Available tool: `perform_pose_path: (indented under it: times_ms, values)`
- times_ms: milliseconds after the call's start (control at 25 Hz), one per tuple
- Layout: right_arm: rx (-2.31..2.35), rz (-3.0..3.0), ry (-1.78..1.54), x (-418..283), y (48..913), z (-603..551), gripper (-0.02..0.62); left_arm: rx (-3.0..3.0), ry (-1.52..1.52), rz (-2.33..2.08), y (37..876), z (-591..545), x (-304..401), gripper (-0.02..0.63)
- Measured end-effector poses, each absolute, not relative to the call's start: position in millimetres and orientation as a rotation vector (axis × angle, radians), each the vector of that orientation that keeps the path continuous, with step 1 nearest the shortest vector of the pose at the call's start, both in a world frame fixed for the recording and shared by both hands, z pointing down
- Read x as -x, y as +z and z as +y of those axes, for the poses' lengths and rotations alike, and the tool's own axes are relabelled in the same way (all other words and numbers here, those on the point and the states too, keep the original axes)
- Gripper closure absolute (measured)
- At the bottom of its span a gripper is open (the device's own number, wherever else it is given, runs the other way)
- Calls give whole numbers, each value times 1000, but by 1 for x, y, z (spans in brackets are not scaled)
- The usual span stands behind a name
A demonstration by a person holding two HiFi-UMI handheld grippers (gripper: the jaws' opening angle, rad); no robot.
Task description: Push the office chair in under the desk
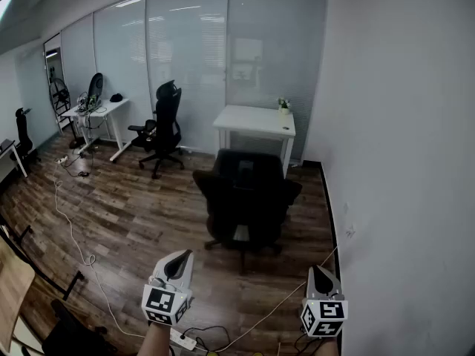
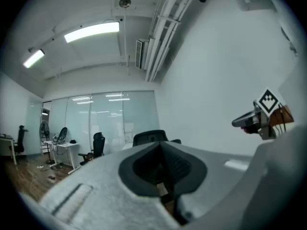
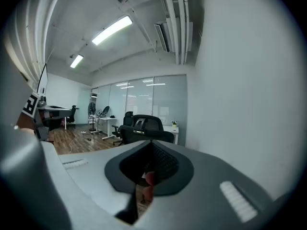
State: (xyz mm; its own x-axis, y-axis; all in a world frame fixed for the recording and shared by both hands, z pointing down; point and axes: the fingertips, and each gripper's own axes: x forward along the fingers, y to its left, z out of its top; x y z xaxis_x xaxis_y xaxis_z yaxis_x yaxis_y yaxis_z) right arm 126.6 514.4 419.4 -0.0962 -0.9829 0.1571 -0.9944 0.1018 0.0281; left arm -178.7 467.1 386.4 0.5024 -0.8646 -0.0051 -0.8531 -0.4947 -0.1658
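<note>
A black office chair [image 1: 247, 199] stands on the wood floor with its back towards me, a short way out from a small white desk [image 1: 256, 121] at the glass wall. My left gripper [image 1: 180, 259] and my right gripper [image 1: 319, 273] are low in the head view, both short of the chair and touching nothing. Each is shut and empty. In the left gripper view the chair's back [image 2: 149, 137] peeks above the closed gripper [image 2: 162, 166]. The right gripper view shows the chair [image 3: 144, 127] and the desk [image 3: 172, 131] beyond its closed gripper [image 3: 151, 164].
A white wall [image 1: 401, 162] runs close along the right. A second black chair [image 1: 165, 124] and another white desk [image 1: 96, 110] stand at the back left. Cables [image 1: 74, 228] and a power strip [image 1: 182, 340] lie on the floor near my feet. A small plant [image 1: 283, 104] sits on the desk.
</note>
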Motion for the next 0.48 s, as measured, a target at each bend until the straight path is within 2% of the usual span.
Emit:
perform_pose_path:
  times_ms: [480]
  values:
    - [-2042,-2237,112,-126,418,519,595,2584,-114,1482,385,475,172,607]
